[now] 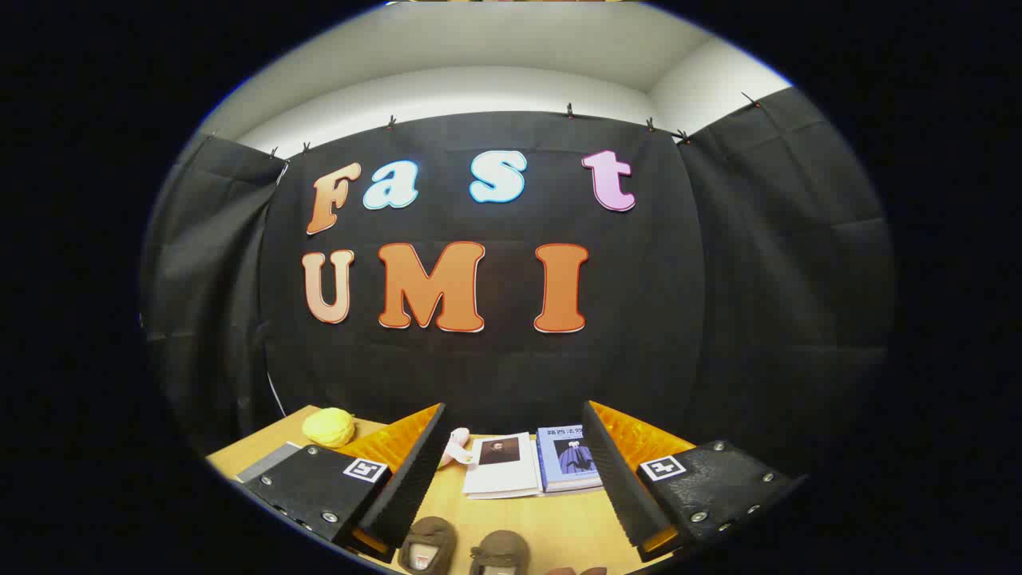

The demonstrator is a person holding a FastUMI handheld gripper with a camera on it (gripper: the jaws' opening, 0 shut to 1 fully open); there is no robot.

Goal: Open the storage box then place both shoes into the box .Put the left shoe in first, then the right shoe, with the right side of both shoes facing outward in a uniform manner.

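Brown and soft-looking, the pair of small shoes [463,551] sits at the bottom centre of the frame, side by side on the light wooden tabletop [551,523], toes cut off by the lower edge. We see them low between the fingers of the gripper [515,471], which holds nothing: its jaws are spread wide apart, with open table showing between them. Each finger [411,479] slants outward from the lower middle, and each carries a small square black-and-white marker on its flat outer plate.

Just beyond the shoes, in the centre of the frame and between the fingertips, we find two books lying flat and touching each other: a white book with a dark portrait on its cover [501,467] and, to its right, a blue book with a figure on its cover [568,457]. Left of the white book, a small pink-and-white soft toy [455,447] peeks out beside the left finger. Farther toward the lower left, a yellow rounded plush object [329,427] rests near the table's back edge.

Behind the table hangs the black cloth wall [718,279], with a pale ceiling strip [479,72] across the top of the frame.
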